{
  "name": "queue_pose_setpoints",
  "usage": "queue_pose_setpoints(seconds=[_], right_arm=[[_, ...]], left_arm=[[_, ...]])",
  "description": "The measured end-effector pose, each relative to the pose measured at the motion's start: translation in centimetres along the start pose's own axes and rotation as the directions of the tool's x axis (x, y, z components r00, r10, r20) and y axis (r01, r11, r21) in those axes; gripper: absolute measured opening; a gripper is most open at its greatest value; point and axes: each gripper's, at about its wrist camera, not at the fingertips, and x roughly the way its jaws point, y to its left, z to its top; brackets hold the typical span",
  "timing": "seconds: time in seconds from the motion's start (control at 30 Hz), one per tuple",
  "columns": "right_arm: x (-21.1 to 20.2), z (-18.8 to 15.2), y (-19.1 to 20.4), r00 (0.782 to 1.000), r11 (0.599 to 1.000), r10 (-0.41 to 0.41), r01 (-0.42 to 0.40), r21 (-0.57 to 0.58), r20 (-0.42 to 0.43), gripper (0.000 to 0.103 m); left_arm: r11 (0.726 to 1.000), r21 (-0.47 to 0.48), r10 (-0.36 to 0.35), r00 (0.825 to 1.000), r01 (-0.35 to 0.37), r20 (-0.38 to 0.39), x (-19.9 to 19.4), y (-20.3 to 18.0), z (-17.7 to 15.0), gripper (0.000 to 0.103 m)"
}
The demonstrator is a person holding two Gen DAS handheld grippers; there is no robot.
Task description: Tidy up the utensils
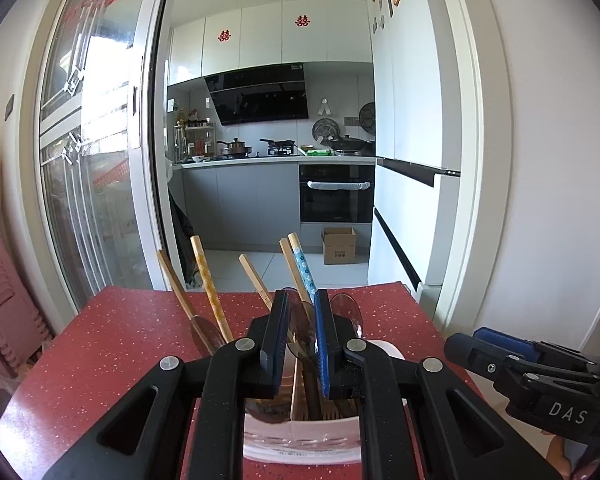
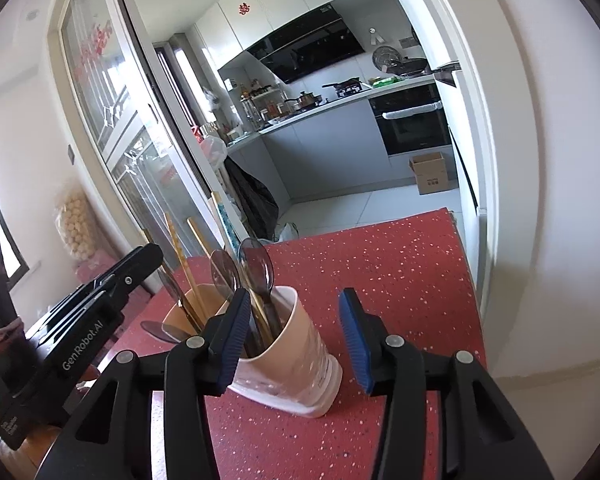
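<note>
A beige paper cup (image 2: 300, 352) stands on the red speckled table (image 2: 400, 280) and holds several wooden chopsticks (image 1: 210, 280) and dark translucent spoons (image 2: 258, 270). My left gripper (image 1: 301, 340) is right above the cup (image 1: 300, 436), its blue pads narrowly apart around a spoon bowl (image 1: 302, 332); I cannot tell whether they pinch it. My right gripper (image 2: 296, 344) is open, its pads on either side of the cup's upper part, not touching it. The left gripper's body shows at the left in the right wrist view.
The table's far edge (image 1: 260, 290) faces a kitchen doorway with a glass sliding door (image 1: 100, 160) on the left. A cardboard box (image 1: 339, 246) sits on the kitchen floor. A white wall (image 2: 540, 200) runs along the table's right side.
</note>
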Motion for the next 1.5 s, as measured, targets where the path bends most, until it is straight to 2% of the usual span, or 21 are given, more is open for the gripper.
queue_pose_setpoints(seconds=[0.07, 0.13, 0.17, 0.23, 0.43, 0.63, 0.77, 0.87, 1.03, 1.13, 1.2, 1.5], right_arm=[[-0.5, -0.2, 0.2, 1.000, 1.000, -0.007, 0.007, 0.002, 0.001, 0.051], [-1.0, -0.4, 0.6, 1.000, 1.000, -0.021, 0.021, 0.001, -0.002, 0.051], [-1.1, -0.5, 0.8, 1.000, 1.000, -0.027, 0.027, -0.002, -0.003, 0.051], [-1.7, -0.9, 1.2, 0.999, 0.999, -0.044, 0.044, -0.011, -0.001, 0.051], [-2.9, -1.3, 2.5, 0.998, 0.998, -0.062, 0.062, -0.024, 0.001, 0.053], [-3.9, -1.8, 4.2, 0.996, 0.994, -0.095, 0.095, -0.051, 0.002, 0.065], [-4.2, -2.2, 5.7, 0.987, 0.984, -0.159, 0.160, -0.083, 0.010, 0.069], [-4.5, -2.6, 7.0, 0.977, 0.970, -0.213, 0.215, -0.115, 0.025, 0.080], [-4.9, -3.6, 8.8, 0.955, 0.944, -0.294, 0.296, -0.149, 0.033, 0.084], [-5.2, -4.3, 9.8, 0.941, 0.926, -0.338, 0.339, -0.165, 0.035, 0.093], [-5.4, -4.6, 10.4, 0.935, 0.920, -0.351, 0.353, -0.171, 0.039, 0.103], [-6.2, -6.4, 12.3, 0.920, 0.902, -0.384, 0.392, -0.180, 0.078, 0.103]], left_arm=[[1.000, 0.003, -0.005, 1.000, 0.004, 0.009, -0.6, 0.1, 0.1, 0.043], [1.000, -0.002, -0.003, 1.000, 0.003, 0.017, -1.5, 0.3, 0.1, 0.100], [1.000, -0.016, 0.012, 0.999, -0.012, 0.042, -2.2, 0.6, 0.0, 0.103], [1.000, -0.018, 0.015, 0.996, -0.013, 0.088, -3.5, 0.7, 0.1, 0.103], [1.000, -0.017, 0.006, 0.996, -0.004, 0.093, -5.6, 1.8, -0.2, 0.103], [1.000, -0.013, 0.023, 0.997, -0.022, 0.076, -7.1, 3.6, -0.9, 0.103], [0.999, 0.010, 0.040, 0.998, -0.040, 0.041, -7.8, 4.8, -1.7, 0.103], [0.997, 0.033, 0.064, 0.998, -0.064, 0.001, -7.9, 5.7, -2.5, 0.103], [0.997, 0.031, 0.069, 0.996, -0.067, -0.059, -8.5, 7.5, -4.2, 0.103], [0.997, 0.035, 0.071, 0.995, -0.069, -0.073, -8.8, 8.0, -4.9, 0.103], [0.997, 0.030, 0.069, 0.994, -0.066, -0.085, -9.1, 8.5, -5.3, 0.103], [0.998, -0.001, 0.055, 0.992, -0.056, -0.110, -10.2, 10.0, -6.7, 0.103]])
